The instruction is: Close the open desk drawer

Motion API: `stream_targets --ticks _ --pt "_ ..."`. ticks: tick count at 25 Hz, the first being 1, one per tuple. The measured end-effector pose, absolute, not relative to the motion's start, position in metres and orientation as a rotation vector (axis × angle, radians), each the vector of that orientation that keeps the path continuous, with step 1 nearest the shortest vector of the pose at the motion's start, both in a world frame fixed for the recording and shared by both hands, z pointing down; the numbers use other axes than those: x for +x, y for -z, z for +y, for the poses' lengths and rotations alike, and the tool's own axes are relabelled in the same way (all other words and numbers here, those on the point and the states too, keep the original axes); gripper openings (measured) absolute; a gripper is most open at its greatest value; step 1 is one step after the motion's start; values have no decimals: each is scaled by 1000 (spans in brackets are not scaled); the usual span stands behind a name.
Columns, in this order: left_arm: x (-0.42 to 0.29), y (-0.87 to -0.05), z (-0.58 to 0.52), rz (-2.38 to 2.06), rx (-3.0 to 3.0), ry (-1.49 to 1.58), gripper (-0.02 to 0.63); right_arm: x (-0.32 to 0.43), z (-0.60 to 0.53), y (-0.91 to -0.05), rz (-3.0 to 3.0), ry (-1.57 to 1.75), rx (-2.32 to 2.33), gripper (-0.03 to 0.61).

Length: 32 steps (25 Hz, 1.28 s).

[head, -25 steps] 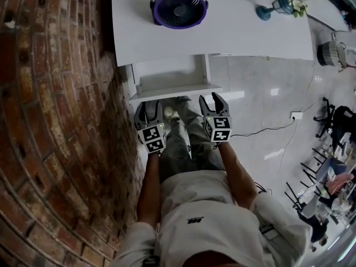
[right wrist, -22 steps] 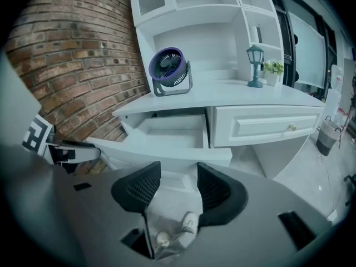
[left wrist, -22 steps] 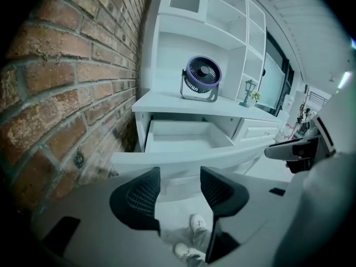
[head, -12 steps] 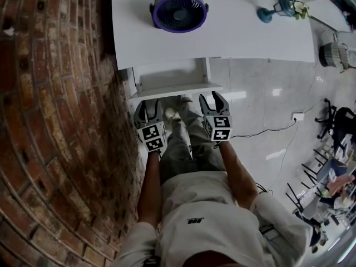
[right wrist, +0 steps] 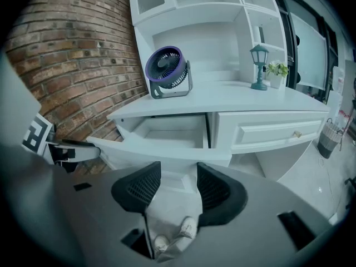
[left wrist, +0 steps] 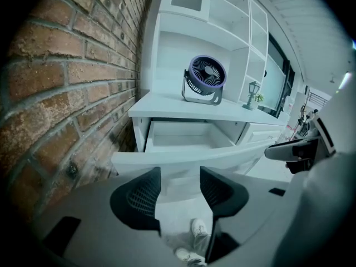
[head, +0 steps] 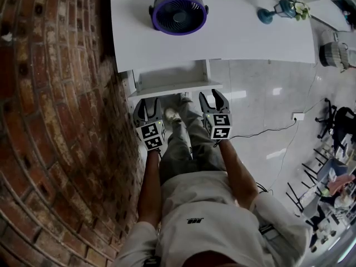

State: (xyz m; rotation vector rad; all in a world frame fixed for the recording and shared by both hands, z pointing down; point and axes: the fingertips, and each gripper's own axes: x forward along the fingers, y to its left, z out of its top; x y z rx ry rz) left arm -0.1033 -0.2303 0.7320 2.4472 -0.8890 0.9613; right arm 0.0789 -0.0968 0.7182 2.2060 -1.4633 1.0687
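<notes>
Your left gripper (head: 148,109) and right gripper (head: 214,102) both hang empty, jaws spread wide. The drawer (head: 173,83) sits open just beyond them.

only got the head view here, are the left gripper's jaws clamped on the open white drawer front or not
Observer: No. In the left gripper view, the left gripper has its jaws apart with nothing between them. The front panel of the open white desk drawer lies beyond the tips.
Operator: and the right one
Observer: The right gripper looks the same in its own view: jaws apart, empty, aimed at the drawer front.
Operator: what's under the desktop to the right of it, can't see from above
Observer: A closed white drawer with a small gold knob.
</notes>
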Motion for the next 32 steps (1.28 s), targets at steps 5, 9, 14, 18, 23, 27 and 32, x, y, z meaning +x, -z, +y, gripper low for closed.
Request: stream_targets --ticks 5,9,14,18,23,27,32 --pt "-99 -732 -238 -884 2452 -957 231 84 -104 -718 -1459 -1067 2206 206" --pt "-95 -733 -244 -882 2454 -956 227 88 -110 -719 -1453 -1067 2211 206" --pt "-89 -731 -251 -880 2456 -956 227 94 -118 -718 -1454 -1066 2212 206" --pt "-84 -732 -258 -884 2457 -949 227 99 -124 -718 -1454 -1066 2213 206" --pt "-78 -732 -265 -887 2455 -947 227 105 -132 -718 -1457 -1060 2212 204" --pt "-73 -732 -272 -889 2458 -946 227 111 -138 -719 -1457 -1059 2212 204" --pt "-65 -732 -282 -891 2459 -944 227 119 -147 -718 -1461 -1047 2206 199"
